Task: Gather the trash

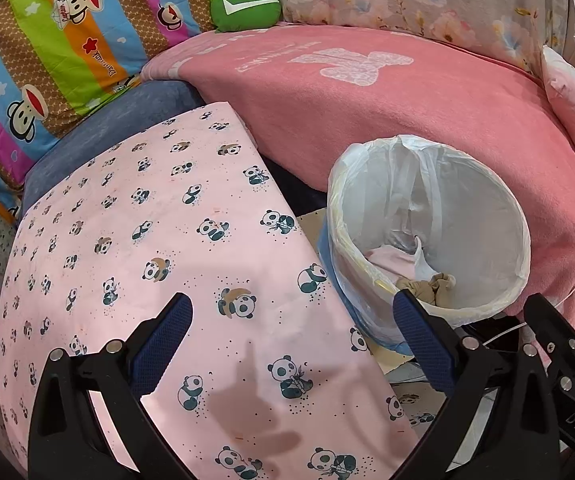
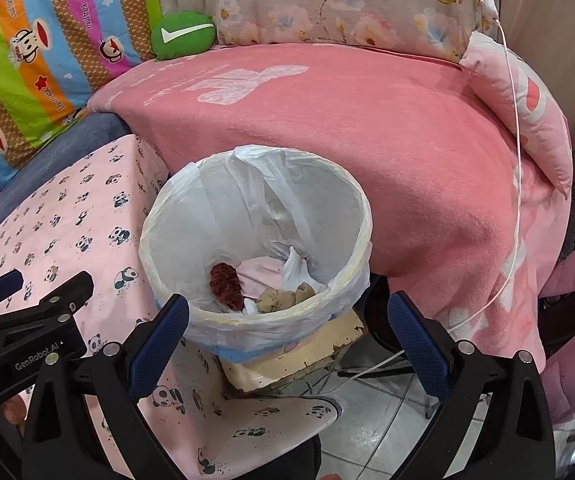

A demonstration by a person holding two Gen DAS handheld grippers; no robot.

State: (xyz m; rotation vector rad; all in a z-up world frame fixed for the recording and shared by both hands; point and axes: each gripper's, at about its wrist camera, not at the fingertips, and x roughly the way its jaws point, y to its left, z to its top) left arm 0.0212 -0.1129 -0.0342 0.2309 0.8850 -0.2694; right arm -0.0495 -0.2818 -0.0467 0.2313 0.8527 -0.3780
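1. Left gripper (image 1: 291,312): fingers spread wide, nothing between them — it hangs over the panda-print cloth (image 1: 159,264).
2. Right gripper (image 2: 287,316): fingers likewise wide apart and empty, poised at the near rim of the trash bin (image 2: 255,322).
3. Bin is lined with a white plastic bag (image 2: 215,216) and sits on a worn cream stool (image 2: 295,352), between the panda-print cloth and the pink blanket (image 2: 367,128).
4. In the bin's bottom: dark red crumpled wad (image 2: 226,285), tan crumpled wad (image 2: 283,298), pale pink piece (image 2: 259,272) — all lying together.
5. Green cushion (image 2: 185,36) lies behind the blanket, well apart from the bin.
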